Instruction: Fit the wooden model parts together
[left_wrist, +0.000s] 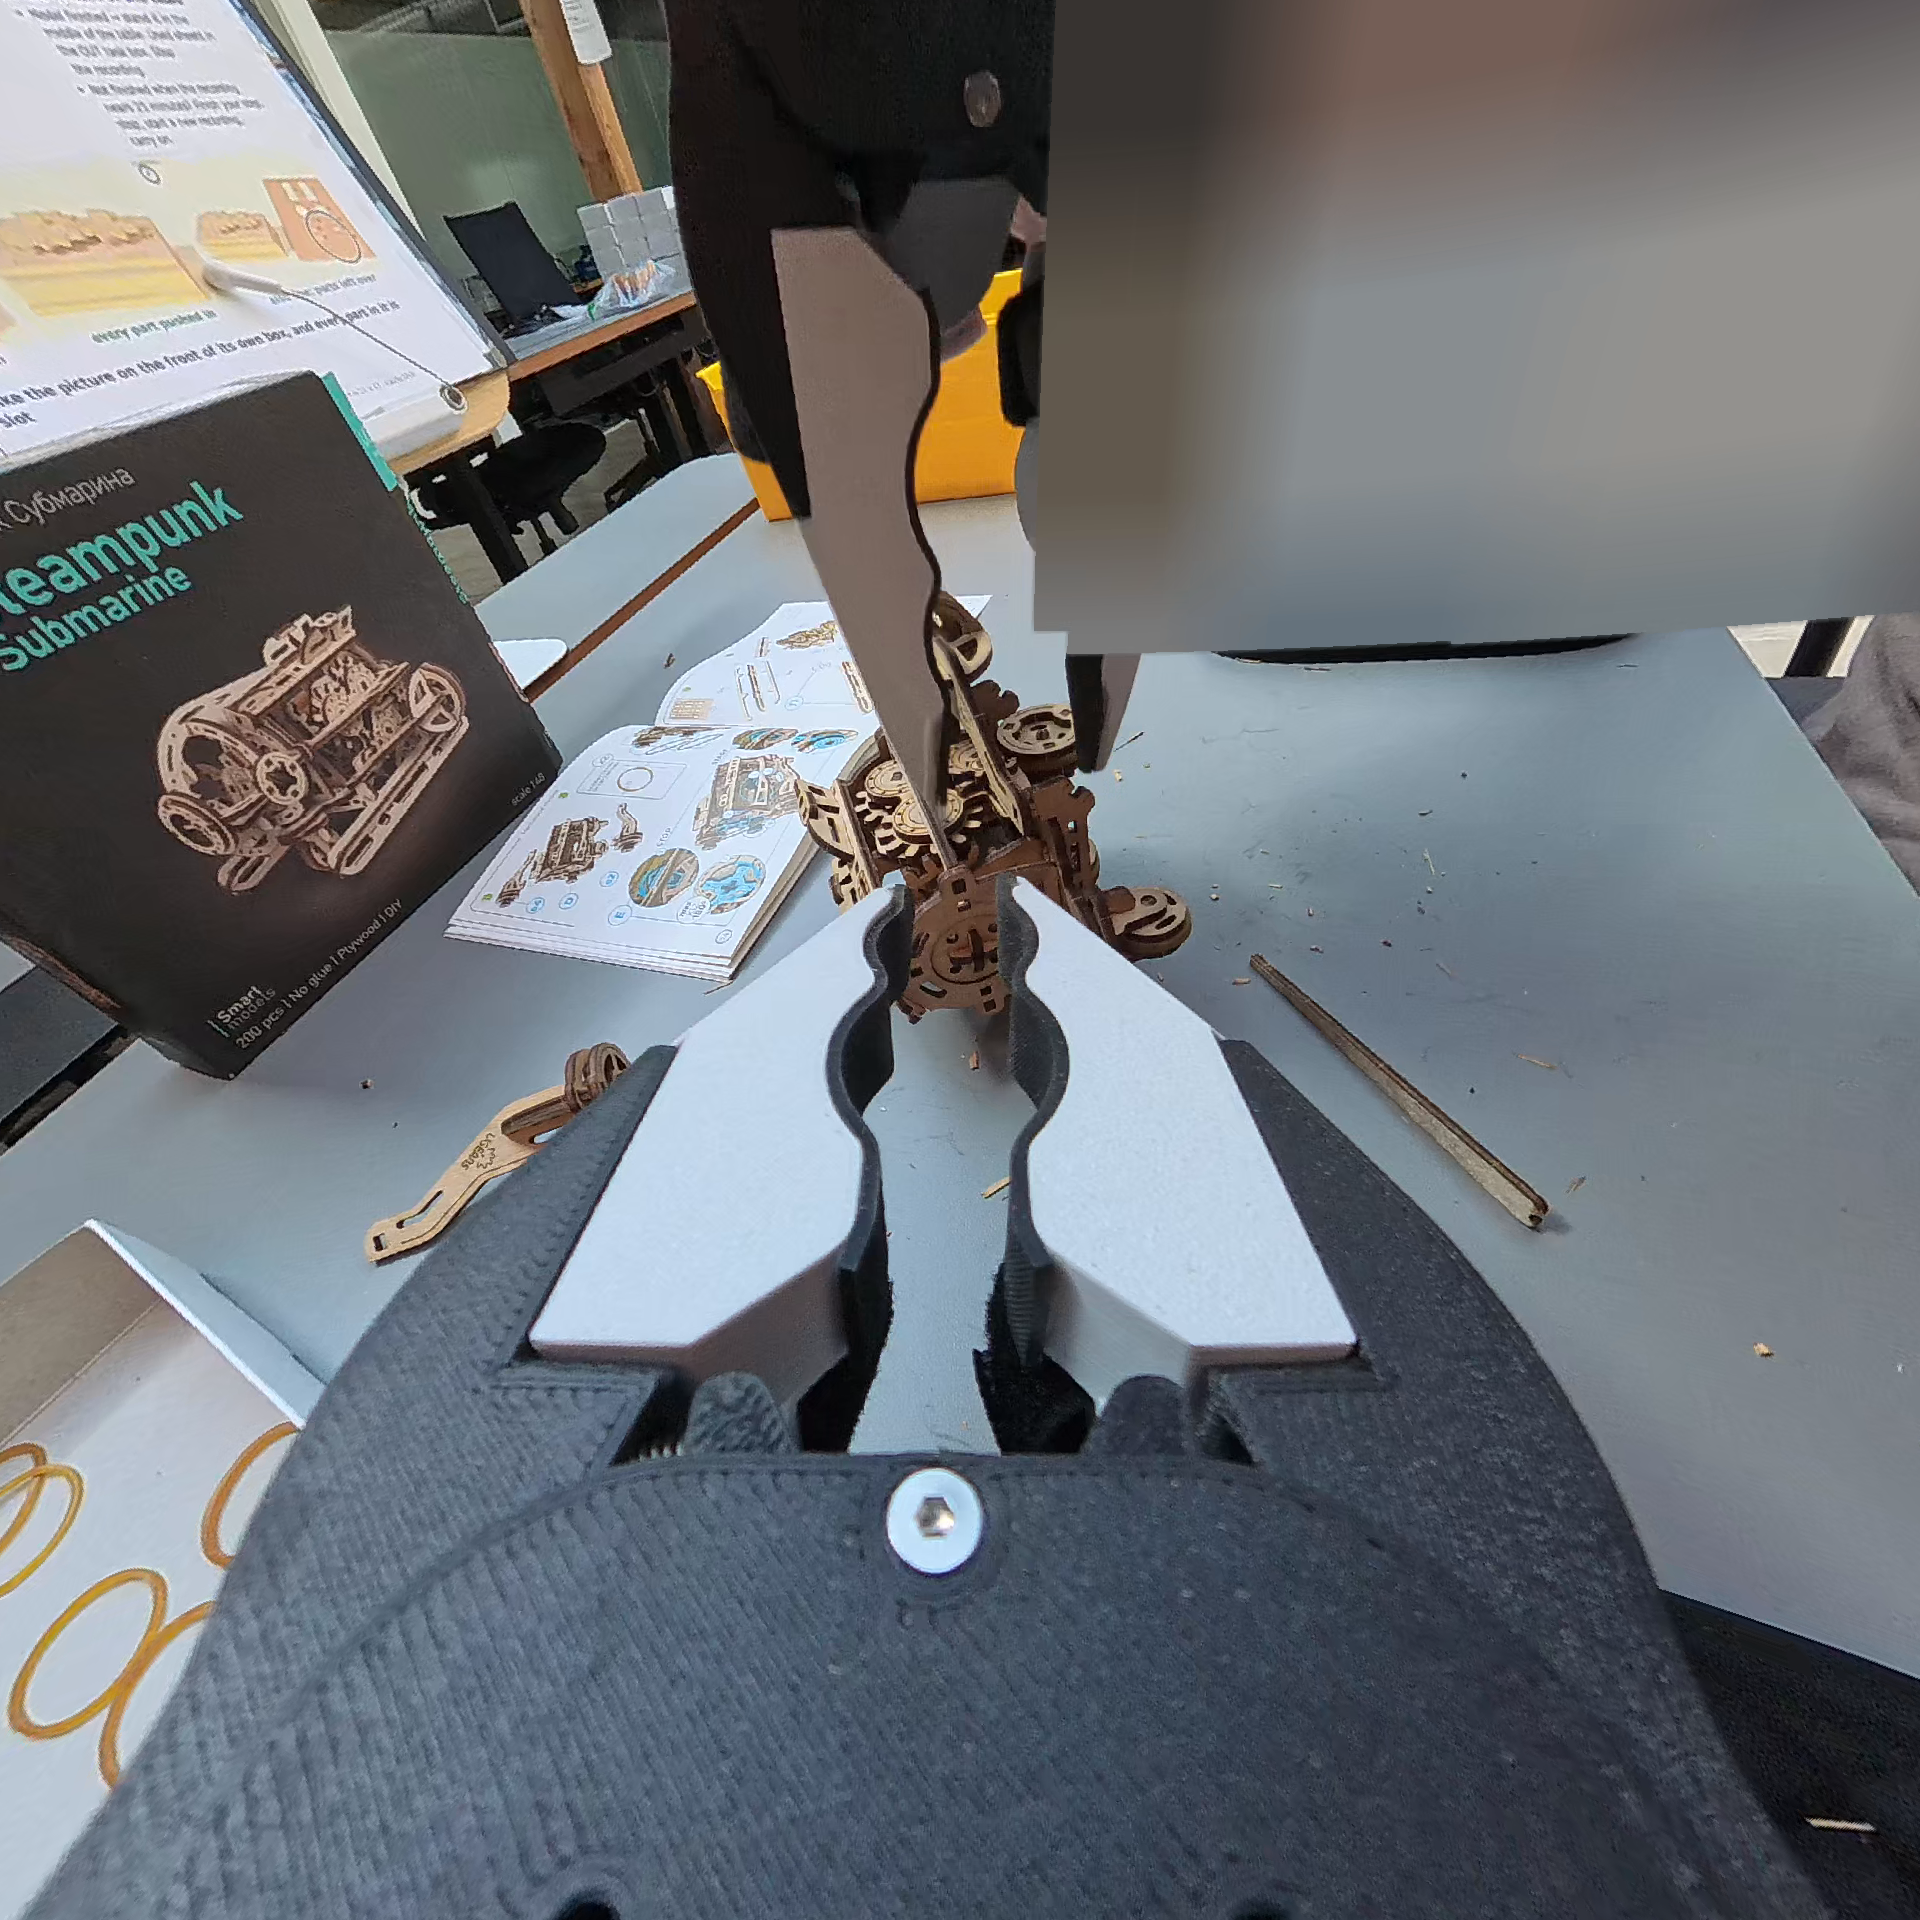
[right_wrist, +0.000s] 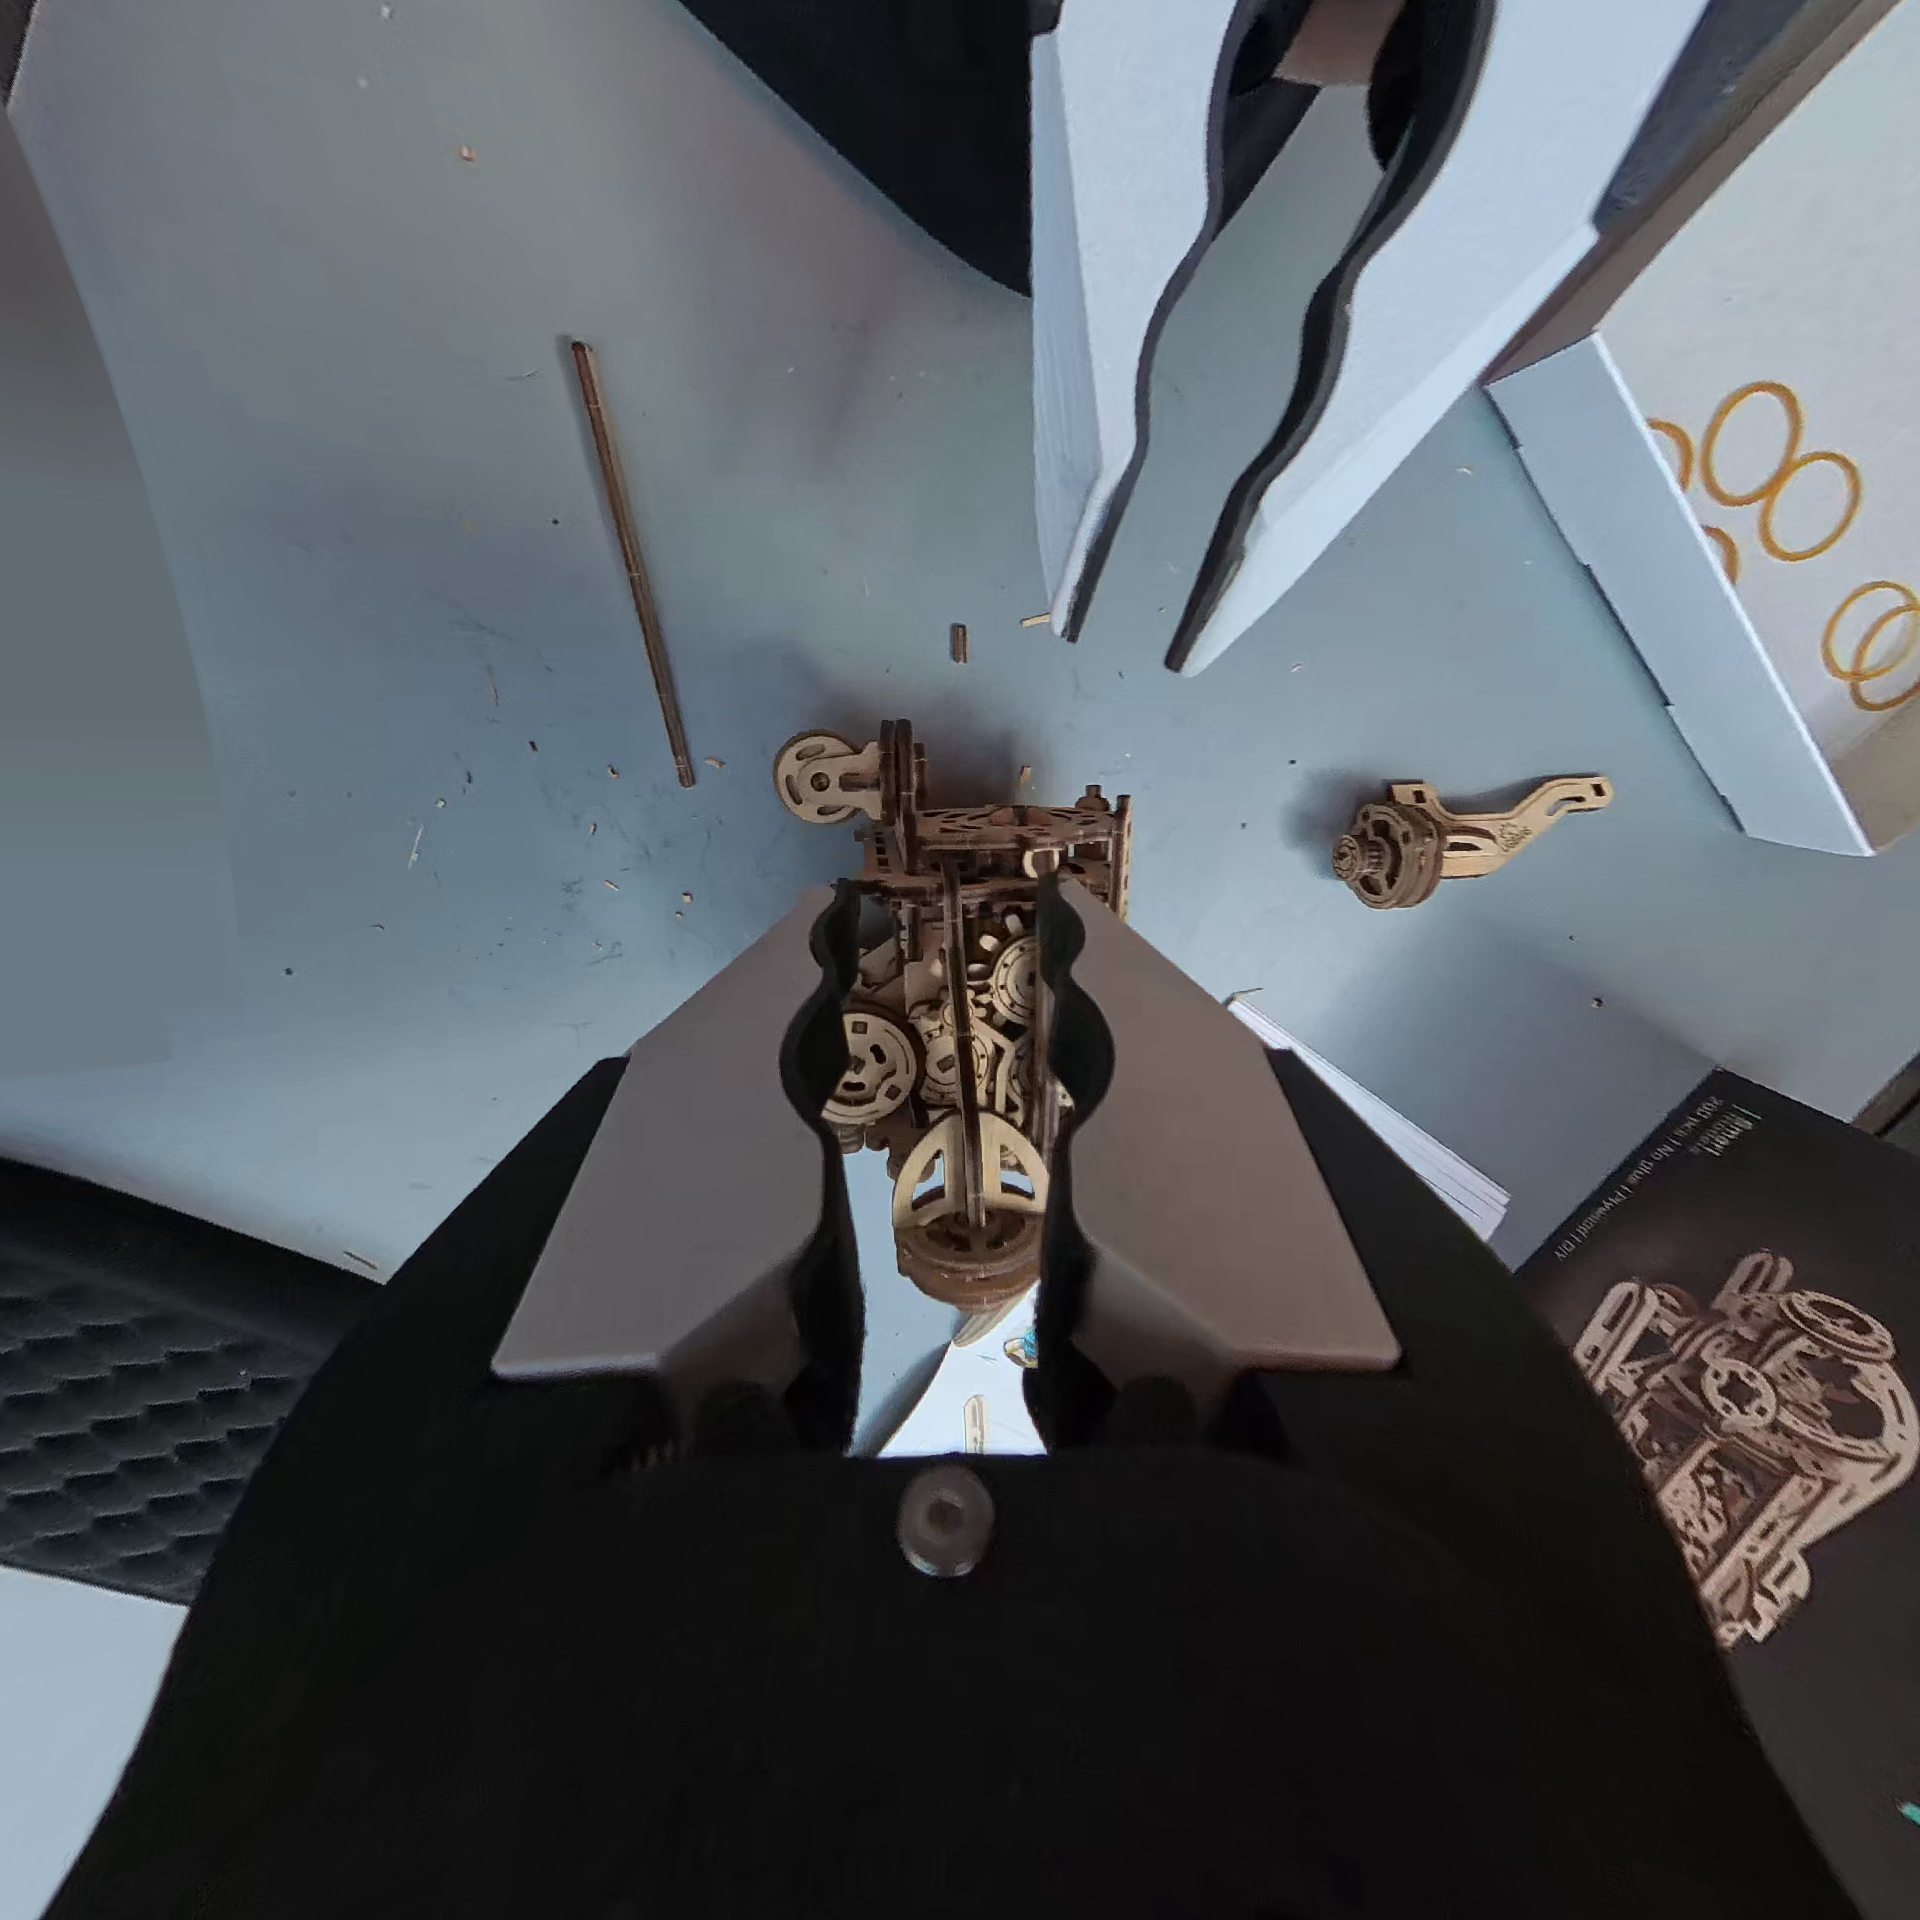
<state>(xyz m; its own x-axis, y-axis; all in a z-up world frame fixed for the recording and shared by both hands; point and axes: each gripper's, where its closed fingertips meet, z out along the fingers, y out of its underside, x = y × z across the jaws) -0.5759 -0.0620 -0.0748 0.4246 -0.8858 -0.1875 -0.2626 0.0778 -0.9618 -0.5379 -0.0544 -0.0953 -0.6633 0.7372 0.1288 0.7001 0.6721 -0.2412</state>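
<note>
At the near edge of the left wrist view, the left gripper frames the round end disc of the wooden model between its fingertips. From this angle the pads seem to touch the disc's sides. The right wrist view, however, shows those same fingertips above the desk, well apart from the model, with nothing between them. I judge the left gripper to be parted and empty.

The model stands on the desk as a half-built frame of gears and wheels. The right gripper comes down over it from above. Its fingers are apart and straddle a thin upright plate in the frame, with gaps visible on both sides, so it holds nothing either.

A loose wheel-and-arm part lies beside the model on one side, and a thin wooden stick lies on the other. Farther off are an open instruction booklet and the dark kit box.

As I see it, the risk is that neither gripper steadies the frame. If the right gripper closes off-centre, it could bend or snap that thin plate, or push the whole model sideways across the desk. Its fingertips could also catch the gear teeth.
</note>
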